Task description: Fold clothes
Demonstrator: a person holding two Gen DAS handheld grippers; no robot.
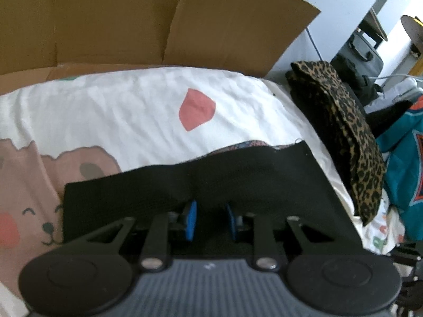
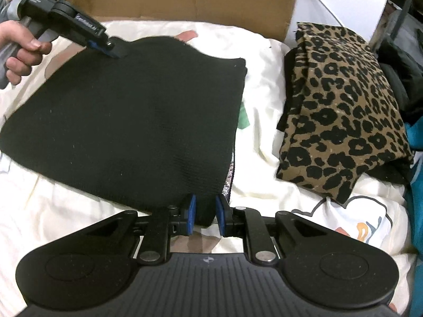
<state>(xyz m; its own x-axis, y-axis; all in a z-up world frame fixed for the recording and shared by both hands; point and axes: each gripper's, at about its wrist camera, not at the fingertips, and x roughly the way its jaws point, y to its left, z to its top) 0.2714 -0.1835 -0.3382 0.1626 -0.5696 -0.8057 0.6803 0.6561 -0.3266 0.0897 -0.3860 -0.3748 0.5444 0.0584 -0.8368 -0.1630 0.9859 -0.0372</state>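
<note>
On the white printed bedsheet (image 2: 267, 121), a folded black garment (image 2: 127, 121) is spread flat, with a folded leopard-print garment (image 2: 341, 105) lying apart from it at three o'clock. In the right wrist view, the right gripper (image 2: 205, 212) is seen at six o'clock, its blue pads narrowed onto the near corner of the black garment, which bunches between them. At eleven o'clock in the same view, the left gripper (image 2: 112, 50) is shown clamped on the far edge of the garment, held by a hand (image 2: 19, 50). Only the left wrist view reveals a patterned lining peeking out at the black garment's (image 1: 201, 185) far edge, a teal garment (image 1: 404, 158) at three o'clock, and the left gripper's (image 1: 211, 218) pads buried in black fabric. A cardboard sheet (image 1: 132, 21) is propped at twelve o'clock.
</note>
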